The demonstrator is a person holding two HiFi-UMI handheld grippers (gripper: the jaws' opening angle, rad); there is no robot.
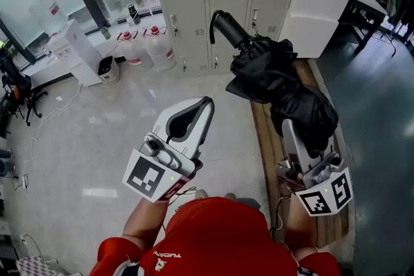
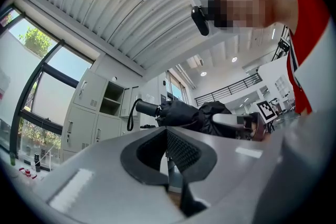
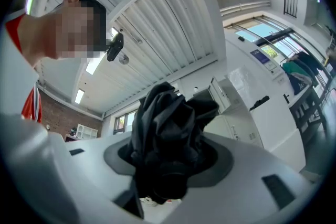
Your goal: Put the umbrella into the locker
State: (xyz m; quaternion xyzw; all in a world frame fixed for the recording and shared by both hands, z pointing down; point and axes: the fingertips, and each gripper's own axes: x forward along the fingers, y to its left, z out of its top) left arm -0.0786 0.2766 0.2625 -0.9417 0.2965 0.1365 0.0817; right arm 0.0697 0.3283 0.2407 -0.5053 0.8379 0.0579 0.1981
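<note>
Lower right of the head view, right gripper (image 1: pixel 294 129): jaws clamped on the bunched black cloth of the umbrella (image 1: pixel 278 84), with the tips buried in its folds.
umbrella, lie: folded but loosely bundled and held in the air. It slants up and left from the jaws toward the lockers (image 1: pixel 194 3) and is not in any compartment.
umbrella handle (image 1: pixel 229 29): a dark cylinder at the upper-left end with a strap loop hanging beside it. It shows against the lower locker doors.
left gripper (image 1: pixel 207 101): middle of the frame, jaws pressed together at the tips with nothing between them. It is left of the umbrella and apart from it.
lockers, doors: a pale grey bank along the top of the frame, every door in the head view closed. The left gripper view shows one open compartment (image 2: pixel 111 101) at its left, with a shelf inside.
wooden strip (image 1: pixel 264 139): lies on the floor, running from below the umbrella down toward the right gripper.
water jugs (image 1: pixel 157 47): two clear jugs with red caps, standing on the floor just left of the lockers.
red shirt (image 1: pixel 213 239): the person's, at bottom centre.
</note>
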